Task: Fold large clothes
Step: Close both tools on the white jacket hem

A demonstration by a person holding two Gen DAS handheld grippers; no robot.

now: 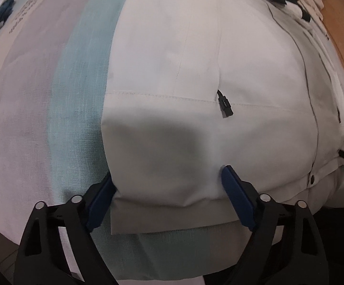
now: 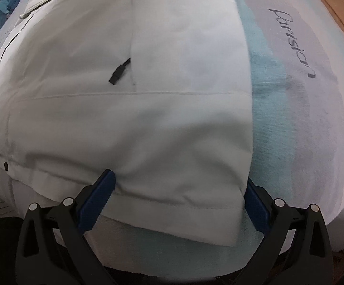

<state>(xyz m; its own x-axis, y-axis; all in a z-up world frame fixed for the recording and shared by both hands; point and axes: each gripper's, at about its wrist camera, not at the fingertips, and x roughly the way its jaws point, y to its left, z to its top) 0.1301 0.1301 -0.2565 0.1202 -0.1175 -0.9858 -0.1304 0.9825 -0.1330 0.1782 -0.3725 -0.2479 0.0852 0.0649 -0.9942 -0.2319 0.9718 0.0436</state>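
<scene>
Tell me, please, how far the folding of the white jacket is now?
Done: the white jacket lies flat on the striped cloth, front up, zipper pulls showing. In hand: the left gripper and the right gripper each straddle a bottom corner of the hem, jaws wide, pads apparently not pressing yet. Left: gripping the hem and making the folds; no fold is visible so far.

Jacket on our printed cloth

We see a white jacket lying flat on a cloth striped pale blue and lilac, with "Parisian" lettering printed beside the jacket.
</scene>
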